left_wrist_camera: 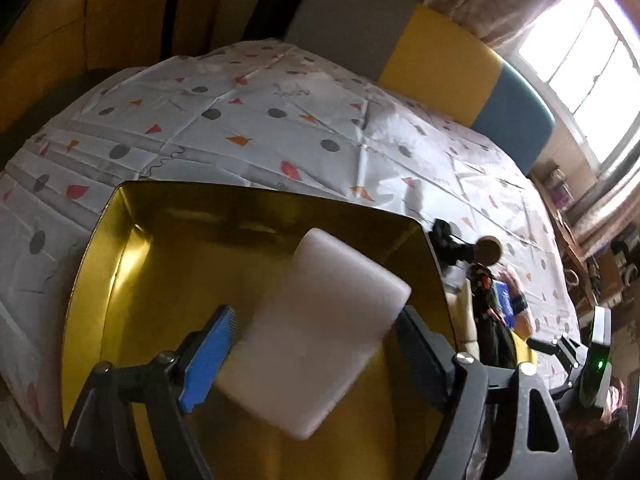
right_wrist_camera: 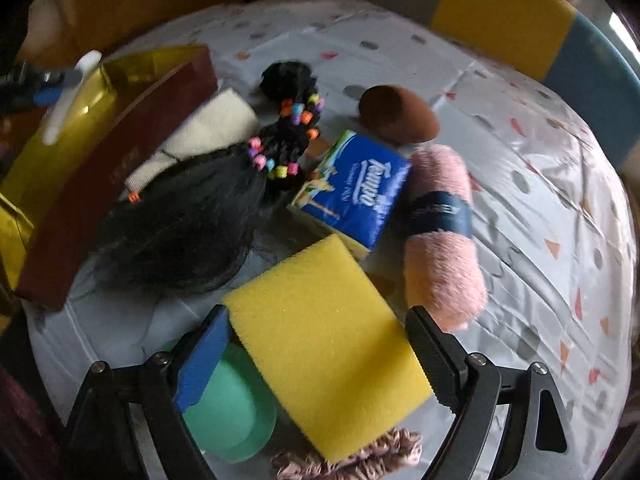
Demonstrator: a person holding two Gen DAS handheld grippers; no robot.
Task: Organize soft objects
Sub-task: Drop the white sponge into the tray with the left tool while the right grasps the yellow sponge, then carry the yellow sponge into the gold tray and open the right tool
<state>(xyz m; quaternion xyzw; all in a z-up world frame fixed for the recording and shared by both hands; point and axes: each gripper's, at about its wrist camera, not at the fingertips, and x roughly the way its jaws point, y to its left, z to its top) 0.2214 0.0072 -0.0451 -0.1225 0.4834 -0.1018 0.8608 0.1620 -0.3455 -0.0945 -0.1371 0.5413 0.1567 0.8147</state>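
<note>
My left gripper hangs over a gold tin. Its jaws stand wide, and a white foam block, blurred and tilted, sits loose between the fingers with a gap at the blue pad. The right wrist view also shows this white block over the tin. My right gripper points down and is open, its fingers straddling a yellow sponge that lies on the table.
On the patterned tablecloth lie a black wig with coloured beads, a blue tissue pack, a pink plush roll, a brown puff, a cream cloth, a green round piece and a pink scrunchie.
</note>
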